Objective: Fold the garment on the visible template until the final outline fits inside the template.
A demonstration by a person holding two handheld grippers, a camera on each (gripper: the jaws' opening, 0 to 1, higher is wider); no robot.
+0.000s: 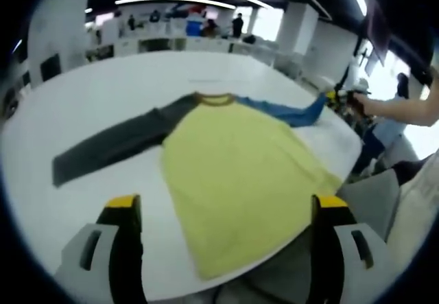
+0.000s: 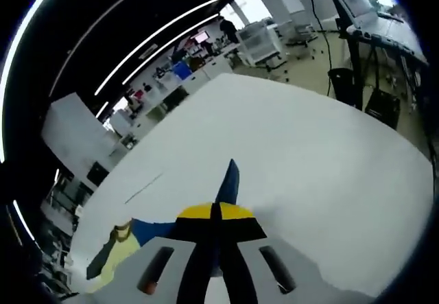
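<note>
The yellow cotton shirt (image 1: 240, 180) lies flat on the white table (image 1: 103, 98). Its blue sleeve (image 2: 228, 180) is clamped by the right gripper (image 2: 215, 215); the left gripper (image 1: 226, 211) hovers apart. The sleeve should be drawn straight across the body, kept taut.

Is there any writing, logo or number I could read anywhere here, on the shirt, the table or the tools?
None can be read.
Yellow shirt with one grey and one blue sleeve: plain, no print visible.
White table: no markings legible.
Distant shelves and screens: too small and blurred.
</note>
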